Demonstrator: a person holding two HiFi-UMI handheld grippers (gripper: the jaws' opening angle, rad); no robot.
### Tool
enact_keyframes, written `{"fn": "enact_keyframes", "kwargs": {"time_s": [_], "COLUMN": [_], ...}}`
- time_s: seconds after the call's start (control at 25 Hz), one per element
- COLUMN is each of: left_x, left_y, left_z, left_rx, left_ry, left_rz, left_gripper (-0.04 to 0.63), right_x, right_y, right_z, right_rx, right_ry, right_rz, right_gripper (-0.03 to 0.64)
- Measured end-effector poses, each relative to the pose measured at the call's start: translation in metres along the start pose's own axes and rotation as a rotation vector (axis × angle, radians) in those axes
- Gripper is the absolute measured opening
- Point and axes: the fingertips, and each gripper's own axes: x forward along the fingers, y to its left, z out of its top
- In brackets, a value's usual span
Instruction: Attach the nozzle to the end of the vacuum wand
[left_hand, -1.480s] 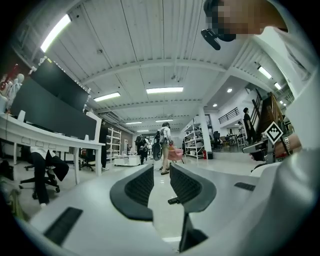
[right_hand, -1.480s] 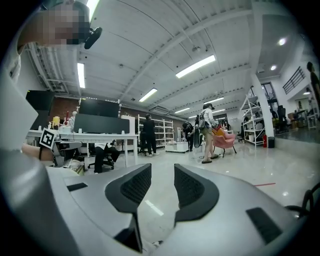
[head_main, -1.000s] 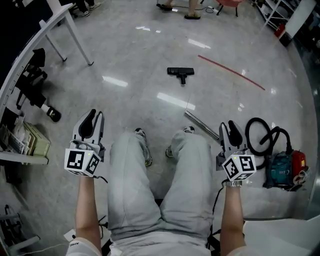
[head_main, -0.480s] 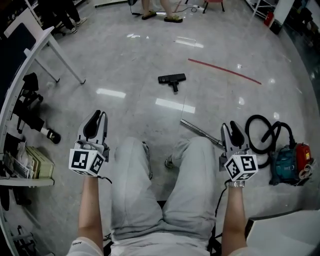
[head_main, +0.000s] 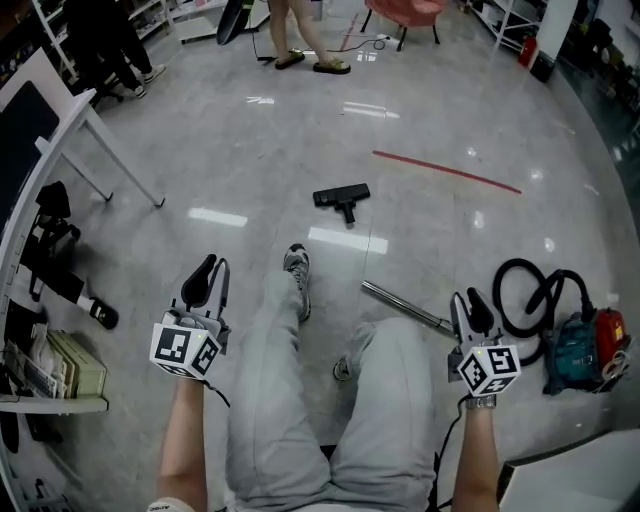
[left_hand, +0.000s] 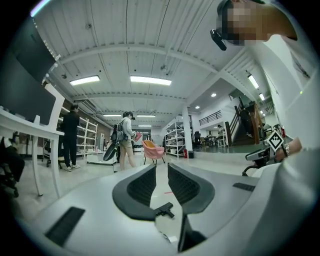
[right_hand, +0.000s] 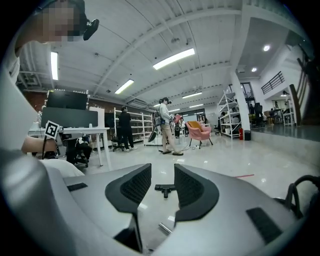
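The black floor nozzle (head_main: 341, 197) lies on the grey floor ahead of me; it also shows between the jaws in the left gripper view (left_hand: 164, 210) and the right gripper view (right_hand: 165, 189). The silver vacuum wand (head_main: 405, 306) lies slanted on the floor by my right leg, its end showing low in the right gripper view (right_hand: 166, 228). My left gripper (head_main: 207, 272) is held in the air left of my legs; its jaws have just been closing, a narrow gap stays and nothing is between them. My right gripper (head_main: 472, 306) hovers just right of the wand, open and empty.
A teal and red vacuum cleaner (head_main: 585, 345) with a looped black hose (head_main: 525, 295) sits at the right. A white desk (head_main: 60, 110) and a low shelf of books (head_main: 50, 365) stand at the left. People (head_main: 300, 40) stand by a pink chair (head_main: 400, 12) at the back. A red line (head_main: 445, 170) marks the floor.
I have stepped forward, one foot now out in front. Both grippers moved forward with me, and the nozzle and wand sit lower and nearer in the head view.
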Motion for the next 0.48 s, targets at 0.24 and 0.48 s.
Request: {"fn": "enact_keyframes", "kwargs": {"time_s": [0.24, 0.48], "left_x": [0.029, 0.087], "left_y": [0.027, 0.028], "left_z": [-0.014, -0.005], "left_rx": [-0.023, 0.029], "left_ry": [0.007, 0.014], "left_rz": [-0.031, -0.159], "left_gripper": [0.081, 0.081], "right_x": [0.041, 0.047], "right_y": [0.033, 0.019], "right_z": [0.021, 0.035], "right_rx": [-0.059, -0.088], "right_ry": [-0.019, -0.016], "right_rz": [0.045, 0.01], "right_gripper": [0.123, 0.13]}}
